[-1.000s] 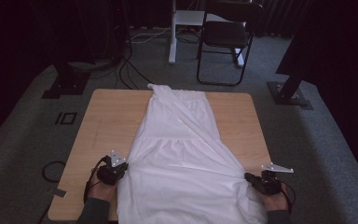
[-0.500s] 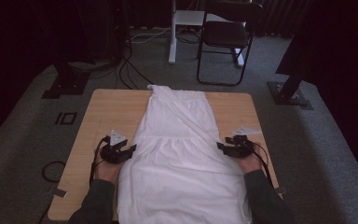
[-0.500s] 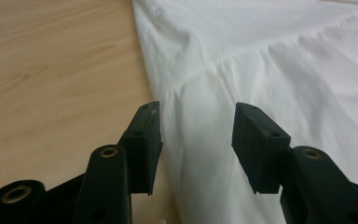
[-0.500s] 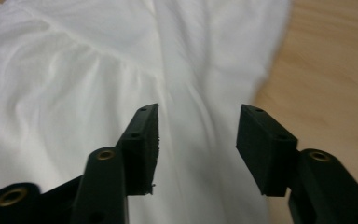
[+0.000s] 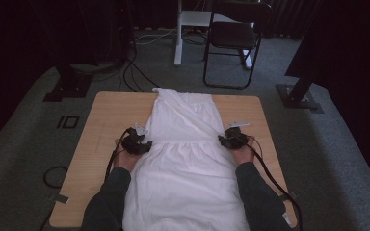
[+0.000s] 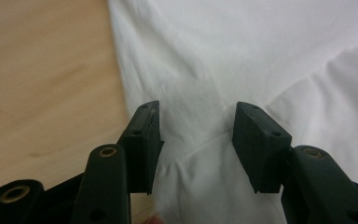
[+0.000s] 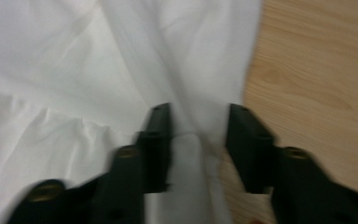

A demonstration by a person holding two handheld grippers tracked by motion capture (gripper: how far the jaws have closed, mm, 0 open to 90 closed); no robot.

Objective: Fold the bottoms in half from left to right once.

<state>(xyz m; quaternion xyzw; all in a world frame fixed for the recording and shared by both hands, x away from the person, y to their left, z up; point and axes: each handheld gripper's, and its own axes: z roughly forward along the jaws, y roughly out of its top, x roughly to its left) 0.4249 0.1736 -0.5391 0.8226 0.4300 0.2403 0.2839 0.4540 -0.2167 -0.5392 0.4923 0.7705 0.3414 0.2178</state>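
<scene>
Now, your left claw (image 5: 142,142) sits at the left edge of the white dress (image 5: 185,159) — jaws apart, a fold of the cloth's waist seam lying between them, pads not pressing it. The dress lies flat along the middle of the wooden counter (image 5: 106,120), top end away from you, hem toward you. Your right claw (image 5: 229,138) sits at the dress's right edge — its jaws have just been closing, with a ridge of cloth between them; that view is blurred, pads apparently not yet pressing.
</scene>
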